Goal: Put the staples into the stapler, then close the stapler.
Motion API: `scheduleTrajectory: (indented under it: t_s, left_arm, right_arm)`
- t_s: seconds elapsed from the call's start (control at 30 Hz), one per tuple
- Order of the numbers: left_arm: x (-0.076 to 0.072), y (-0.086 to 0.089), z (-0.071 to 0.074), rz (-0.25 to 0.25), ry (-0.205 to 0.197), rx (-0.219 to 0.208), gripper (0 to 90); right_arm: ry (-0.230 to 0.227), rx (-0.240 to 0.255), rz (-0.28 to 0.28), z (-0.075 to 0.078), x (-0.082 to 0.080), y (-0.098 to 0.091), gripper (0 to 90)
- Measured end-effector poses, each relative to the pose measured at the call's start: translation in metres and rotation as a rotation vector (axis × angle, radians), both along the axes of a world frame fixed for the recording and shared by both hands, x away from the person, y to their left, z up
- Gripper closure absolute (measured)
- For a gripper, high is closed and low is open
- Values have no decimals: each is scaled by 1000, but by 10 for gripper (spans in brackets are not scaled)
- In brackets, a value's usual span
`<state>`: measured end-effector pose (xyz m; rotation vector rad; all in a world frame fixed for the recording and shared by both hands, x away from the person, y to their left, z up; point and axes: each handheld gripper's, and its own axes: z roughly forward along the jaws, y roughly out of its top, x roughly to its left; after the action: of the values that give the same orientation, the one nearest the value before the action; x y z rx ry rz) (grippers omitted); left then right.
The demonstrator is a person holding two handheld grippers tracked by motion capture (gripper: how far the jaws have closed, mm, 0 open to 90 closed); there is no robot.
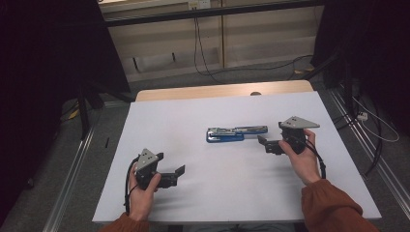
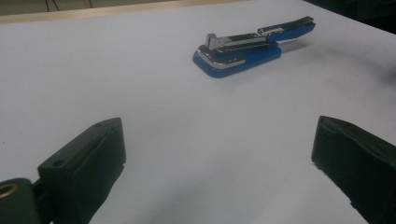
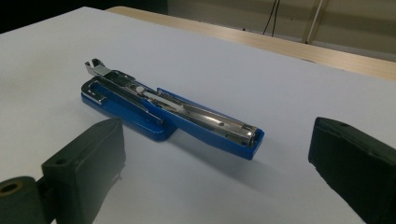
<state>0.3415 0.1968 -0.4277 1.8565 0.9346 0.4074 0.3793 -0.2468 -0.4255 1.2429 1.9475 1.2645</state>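
Overhead, high view: blue stapler (image 1: 236,133) lying opened out flat on the white table (image 1: 193,121), just ahead of the right gripper (image 1: 265,143), whose jaws point at its far end without touching; left gripper (image 1: 180,173) well apart from it, low on the sheet, released. Left gripper view: both black jaws spread wide, nothing between them; stapler (image 2: 247,49) far ahead and slightly to the right, metal magazine on top. Right gripper view: jaws spread wide and released; stapler (image 3: 173,112) near, lying ahead of and between the jaw tips, hinged arm swung out toward the right jaw
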Motion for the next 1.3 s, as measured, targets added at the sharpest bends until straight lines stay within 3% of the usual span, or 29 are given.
scheduleTrajectory:
  t_s: [0.23, 0.4, 0.5, 0.67, 0.73, 0.83, 0.93, 1.03, 1.1, 1.3]
  left_arm:
    - [2, 0, -2, -10, -11, 24, 30]
    - [3, -1, -3, -20, 5, 20, 34]
    - [3, -3, -3, -33, 4, 14, 39]
    - [6, -9, -4, -47, -17, 11, 48]
    - [8, -14, -5, -64, -5, 26, 61]
    - [10, -20, -7, -71, 1, 32, 64]
    - [16, -26, -5, -41, 0, 35, 63]
    - [21, -33, -1, -4, -4, 20, 32]
    - [25, -37, -1, -17, -6, 3, 27]
    - [34, -48, -1, -63, -3, 15, 45]
  right_arm:
    - [6, 2, -8, -2, -10, -10, 25]
    - [11, -6, -23, -7, -14, -17, 24]
    - [-2, -19, 0, -9, -13, -20, 26]
    - [22, -10, 20, -13, -12, -17, 71]
    - [19, -38, 27, -13, -13, -15, 116]
    - [12, -22, 35, -13, -14, -15, 197]
    - [-6, -30, 42, -14, -14, -14, 267]
    - [11, -37, 40, -17, -11, -15, 382]
    - [23, -43, 43, -18, -9, -15, 454]
    - [23, -78, 40, -21, -4, -14, 669]
